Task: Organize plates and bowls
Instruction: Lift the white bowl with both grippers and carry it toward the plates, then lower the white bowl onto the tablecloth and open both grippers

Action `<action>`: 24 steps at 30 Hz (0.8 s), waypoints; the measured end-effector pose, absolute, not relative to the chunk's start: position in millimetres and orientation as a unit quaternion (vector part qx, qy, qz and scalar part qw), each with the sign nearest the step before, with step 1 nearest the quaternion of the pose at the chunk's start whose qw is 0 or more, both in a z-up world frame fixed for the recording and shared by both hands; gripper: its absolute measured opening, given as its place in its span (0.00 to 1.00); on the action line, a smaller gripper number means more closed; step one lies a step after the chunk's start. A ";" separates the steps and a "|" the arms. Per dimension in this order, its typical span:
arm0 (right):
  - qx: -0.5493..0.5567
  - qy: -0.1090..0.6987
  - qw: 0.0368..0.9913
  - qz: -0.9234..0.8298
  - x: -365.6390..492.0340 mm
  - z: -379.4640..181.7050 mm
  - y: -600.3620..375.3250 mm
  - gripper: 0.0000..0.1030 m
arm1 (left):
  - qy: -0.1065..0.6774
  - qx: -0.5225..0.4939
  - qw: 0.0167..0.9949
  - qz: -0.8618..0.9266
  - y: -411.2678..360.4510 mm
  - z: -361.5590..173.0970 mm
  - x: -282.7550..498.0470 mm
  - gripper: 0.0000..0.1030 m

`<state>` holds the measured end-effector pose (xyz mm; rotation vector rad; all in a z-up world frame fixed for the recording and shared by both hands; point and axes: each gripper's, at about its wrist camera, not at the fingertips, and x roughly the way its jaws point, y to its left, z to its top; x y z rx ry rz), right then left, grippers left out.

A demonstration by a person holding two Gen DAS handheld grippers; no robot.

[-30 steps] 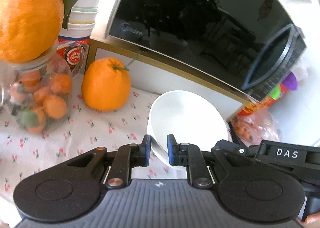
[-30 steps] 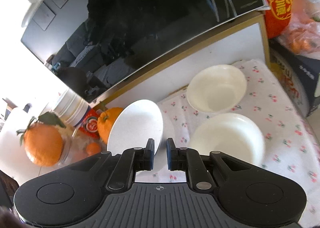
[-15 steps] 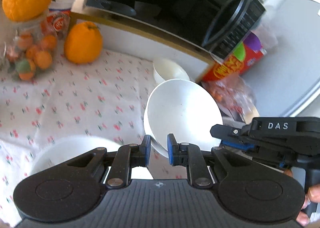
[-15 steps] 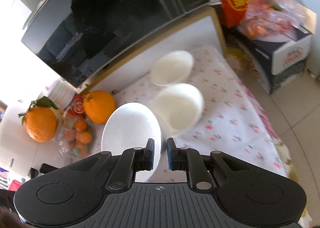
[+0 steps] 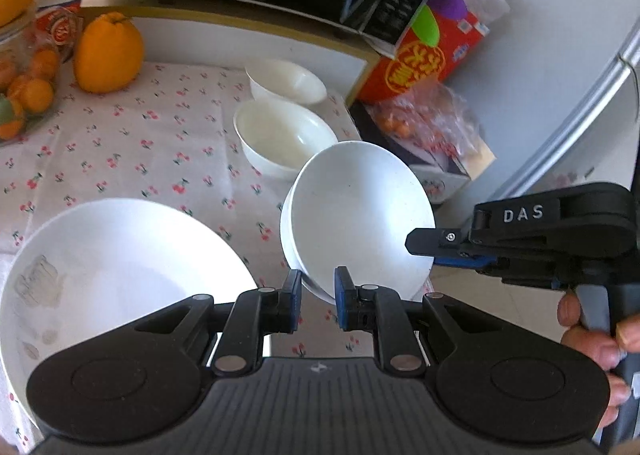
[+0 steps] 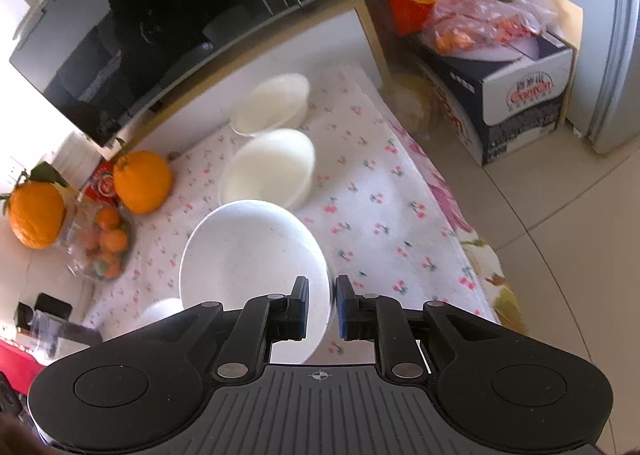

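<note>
Two bowls [image 5: 286,135] (one behind the other) right of orange [image 5: 108,53]

A worktop draped in a cherry-print cloth [image 5: 132,143] is carrying two white bowls [image 5: 286,137] sitting close together near its back edge, a large orange [image 5: 108,53] and what appears to be a clear container of small oranges [image 5: 24,95] standing beside it.

Large plate [image 5: 120,255] partly behind gripper [image 5: 317,305]
</note>
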<state>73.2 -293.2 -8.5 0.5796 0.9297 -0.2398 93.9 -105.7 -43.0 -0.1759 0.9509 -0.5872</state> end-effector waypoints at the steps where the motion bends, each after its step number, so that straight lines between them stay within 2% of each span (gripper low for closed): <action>1: 0.273 0.446 0.845 -0.115 72.5 -10.7 -294.8 0.15 | 0.453 -0.079 0.843 -0.281 -107.4 -44.4 92.0 0.15; 24: 0.238 0.503 0.822 -0.117 76.4 -39.9 -302.2 0.16 | 0.501 -0.016 0.808 -0.310 -126.7 -74.9 68.2 0.18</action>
